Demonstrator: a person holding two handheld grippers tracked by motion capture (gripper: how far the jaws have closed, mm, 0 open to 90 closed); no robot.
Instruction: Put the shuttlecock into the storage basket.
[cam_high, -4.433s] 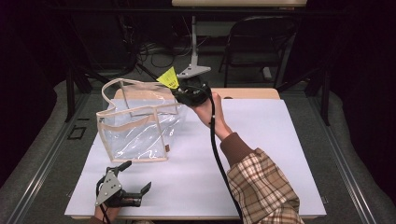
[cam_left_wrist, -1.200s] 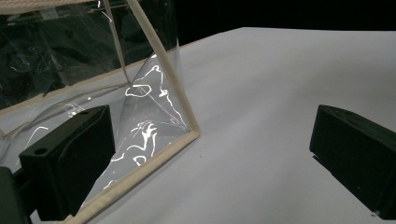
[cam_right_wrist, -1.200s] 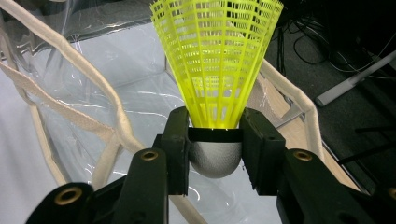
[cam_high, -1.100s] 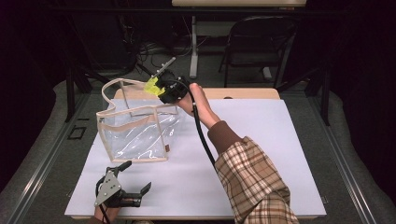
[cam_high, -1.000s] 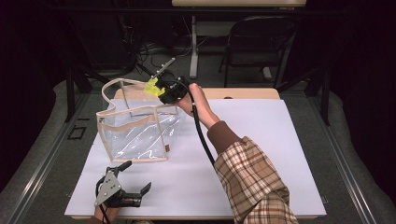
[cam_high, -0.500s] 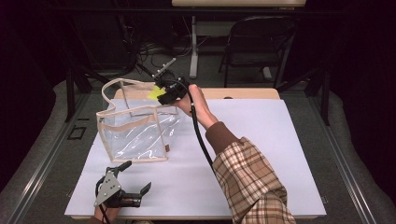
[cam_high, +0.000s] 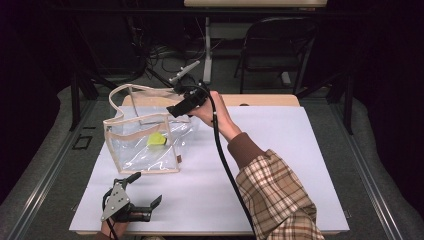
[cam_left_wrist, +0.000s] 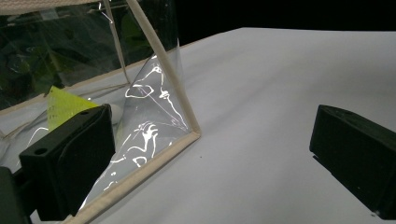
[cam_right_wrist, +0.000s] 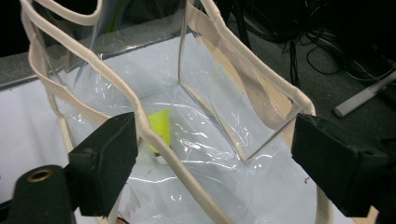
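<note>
The small yellow packet (cam_high: 156, 139) has dropped into the clear plastic bag with cream trim (cam_high: 131, 167). The right gripper (cam_high: 176, 110), just opened, hangs empty above; the left gripper (cam_high: 148, 207) rests open near. Putting-in looks done.

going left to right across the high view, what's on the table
left gripper at the near edge → clear bag with the yellow item inside it → right gripper over the bag's open top, jaws open after just opening, nothing between them → plaid sleeve
</note>
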